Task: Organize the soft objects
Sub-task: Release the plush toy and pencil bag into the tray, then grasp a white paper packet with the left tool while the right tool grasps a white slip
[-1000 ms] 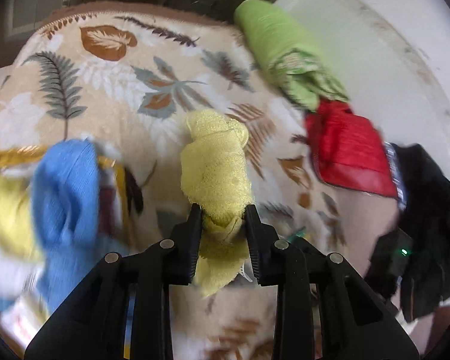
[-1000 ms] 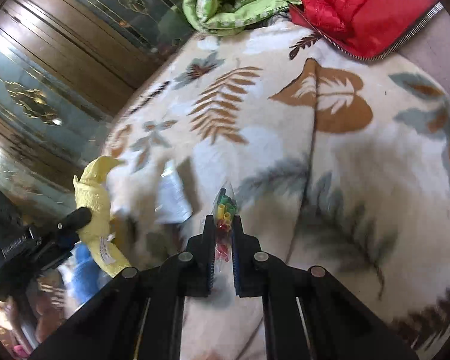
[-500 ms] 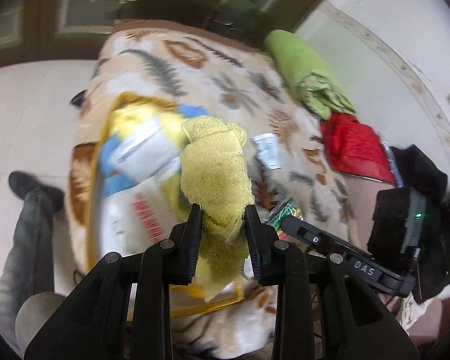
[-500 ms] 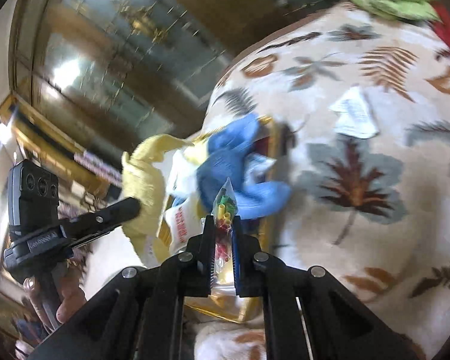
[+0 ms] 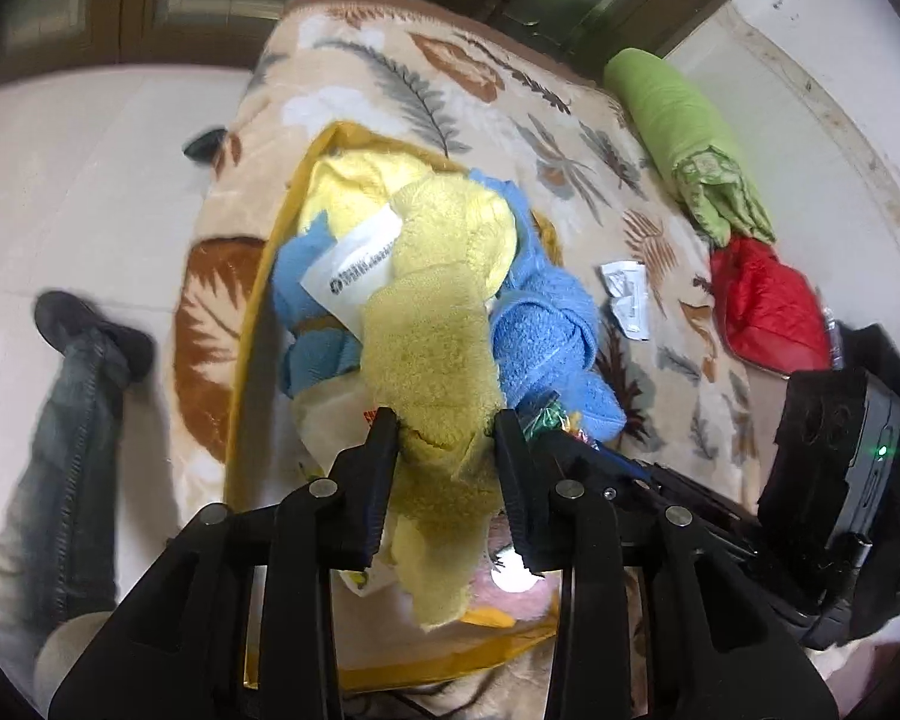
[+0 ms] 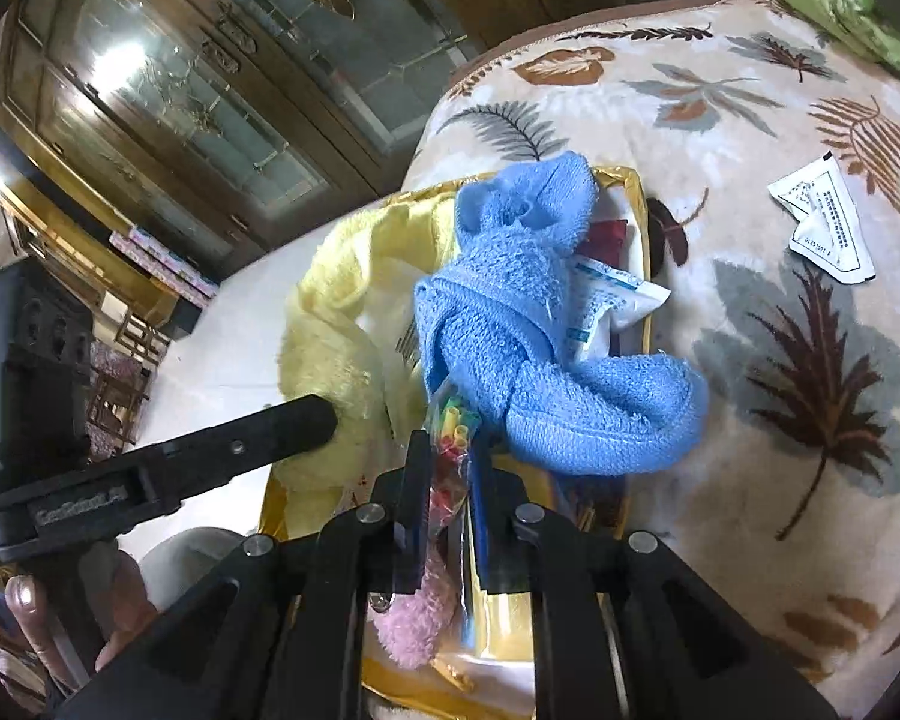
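Left wrist view: the left tool [image 5: 447, 441] is gripping a yellow towel [image 5: 435, 324], its jaws having just been easing wider, and is holding it over the gold tray [image 5: 258, 324] ahead, probably to drop it in. A white label [image 5: 354, 270] beyond carries unreadable print.

Right wrist view: the right tool [image 6: 450, 462], jaws just loosening, is pinching a clear packet of coloured pieces [image 6: 450, 450] beside the blue towel [image 6: 546, 360] lying in the tray. The left tool's arm bears lettering too blurred to read.

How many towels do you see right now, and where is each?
2. The yellow towel is clamped in the left gripper over the gold tray; the blue towel lies in that tray. More may be hidden underneath.
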